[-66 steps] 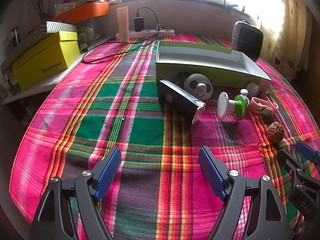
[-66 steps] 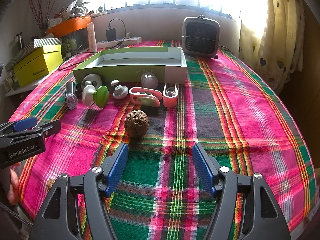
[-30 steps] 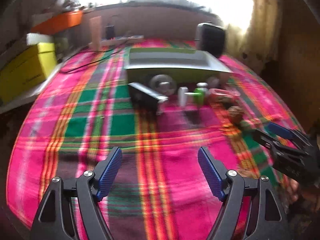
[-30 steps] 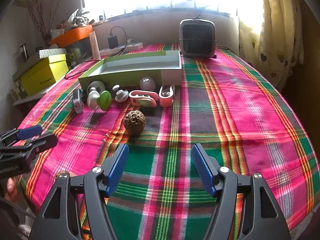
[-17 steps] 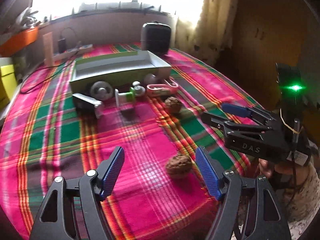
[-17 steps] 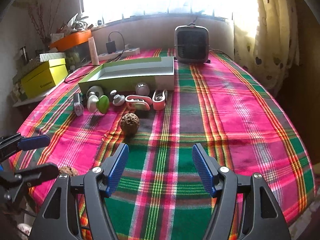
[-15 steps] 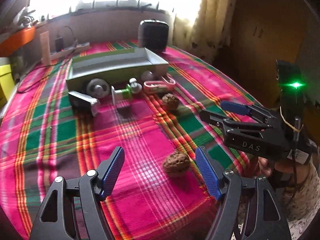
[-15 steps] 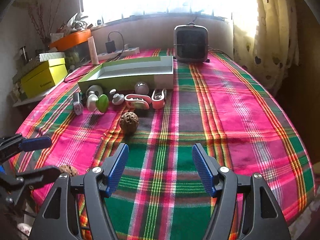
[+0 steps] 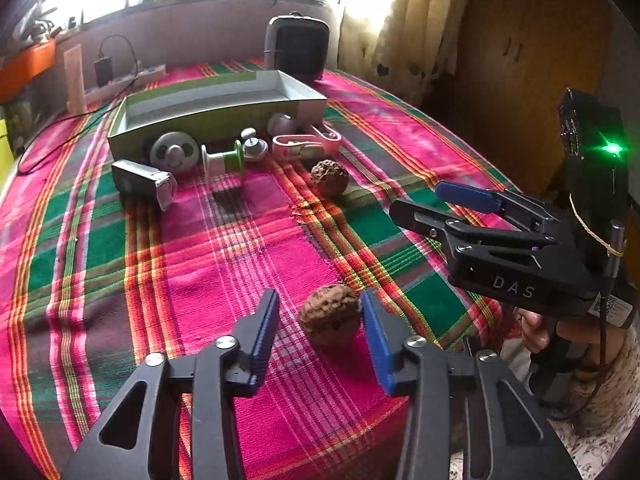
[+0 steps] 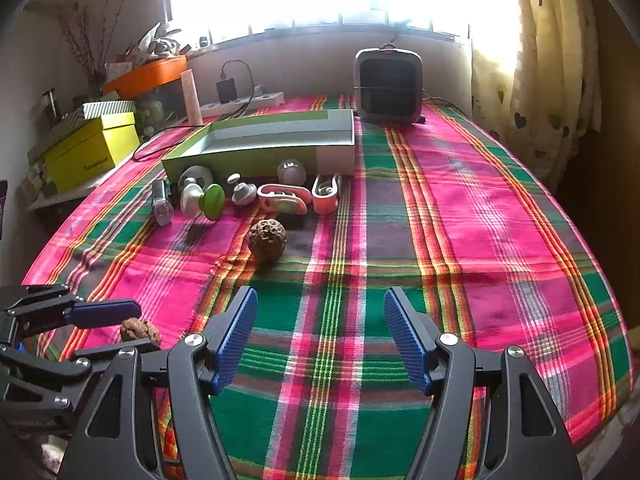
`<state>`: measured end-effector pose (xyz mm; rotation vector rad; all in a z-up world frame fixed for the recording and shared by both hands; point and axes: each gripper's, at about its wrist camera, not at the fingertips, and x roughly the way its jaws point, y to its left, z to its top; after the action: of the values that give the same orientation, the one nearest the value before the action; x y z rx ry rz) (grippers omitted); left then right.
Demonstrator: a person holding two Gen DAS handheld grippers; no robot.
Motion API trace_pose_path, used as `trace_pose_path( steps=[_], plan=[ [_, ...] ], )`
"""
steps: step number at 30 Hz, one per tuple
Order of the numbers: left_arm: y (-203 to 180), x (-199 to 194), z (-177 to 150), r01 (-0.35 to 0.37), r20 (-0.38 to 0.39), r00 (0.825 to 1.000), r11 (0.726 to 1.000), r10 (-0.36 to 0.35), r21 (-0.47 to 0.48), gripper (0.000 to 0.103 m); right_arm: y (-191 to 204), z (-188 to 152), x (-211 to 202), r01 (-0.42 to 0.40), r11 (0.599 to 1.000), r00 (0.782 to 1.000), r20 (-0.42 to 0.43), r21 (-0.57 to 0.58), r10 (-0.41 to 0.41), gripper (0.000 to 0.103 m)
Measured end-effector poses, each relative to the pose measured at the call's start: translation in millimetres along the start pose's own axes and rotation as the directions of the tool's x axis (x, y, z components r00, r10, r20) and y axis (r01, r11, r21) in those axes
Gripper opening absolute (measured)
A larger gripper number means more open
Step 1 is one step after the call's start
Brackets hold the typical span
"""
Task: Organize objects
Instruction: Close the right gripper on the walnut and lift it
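1. Now the left tongs [image 9: 320, 334] stand around the near walnut [image 9: 330, 314], where half a second ago their blue pads were spread much wider about the same nut; the gap has narrowed.
2. The right-hand pad [image 9: 374, 338] looks to be touching the shell or just beside it, while the left-hand pad stands a little apart, so the tongs are part-closed but not yet pinching.
3. That walnut rests on the plaid tabletop [image 9: 200, 264], near the front edge, well apart from the other things.
4. The right tongs [image 10: 320, 338] are as widely spread and empty as they were in the earlier views, hovering above the cloth on the right, the nearest object being the far walnut [image 10: 267, 237] ahead of them.
5. The green-and-white tray [image 9: 216, 108] sits at the far side with nothing visible inside; the small items, among them a panda-faced disc [image 9: 174, 156] and a black flashlight [image 9: 144, 184], lie in a row just in front of it.
6. In my judgement, the narrowing means the first pick is under way: the sorting has barely begun, and once the grip closes the nut probably goes to the tray.
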<state>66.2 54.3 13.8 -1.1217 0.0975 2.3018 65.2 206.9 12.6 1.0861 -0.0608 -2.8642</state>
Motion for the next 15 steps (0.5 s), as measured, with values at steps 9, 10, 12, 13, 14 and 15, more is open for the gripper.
trace_pose_path(
  steps=[9, 10, 12, 13, 14, 15],
  plan=[
    [9, 4, 3, -0.026, 0.012, 1.0, 0.999, 0.026, -0.021, 0.03, 6, 5, 8, -0.007, 1.0, 1.0, -0.013, -0.017, 0.007, 0.067],
    [11, 4, 4, -0.037, 0.015, 0.999, 0.999, 0.037, -0.024, 0.03, 7, 6, 9, -0.011, 1.0, 1.0, -0.013, -0.017, 0.011, 0.067],
    [15, 5, 6, -0.061, 0.022, 0.998, 0.998, 0.062, -0.028, 0.03, 8, 9, 10, -0.017, 1.0, 1.0, -0.01, -0.021, 0.016, 0.067],
    [18, 6, 7, -0.073, 0.024, 0.997, 0.997, 0.074, -0.034, 0.03, 10, 10, 11, -0.017, 1.0, 1.0, -0.009, -0.024, 0.017, 0.067],
    [22, 6, 9, -0.088, 0.026, 0.996, 0.995, 0.089, -0.043, 0.03, 11, 12, 12, -0.02, 0.999, 1.0, -0.008, -0.026, 0.02, 0.067],
    [25, 6, 10, -0.098, 0.027, 0.995, 0.994, 0.099, -0.048, 0.03, 12, 13, 14, -0.025, 0.999, 1.0, -0.01, -0.028, 0.025, 0.067]
  ],
)
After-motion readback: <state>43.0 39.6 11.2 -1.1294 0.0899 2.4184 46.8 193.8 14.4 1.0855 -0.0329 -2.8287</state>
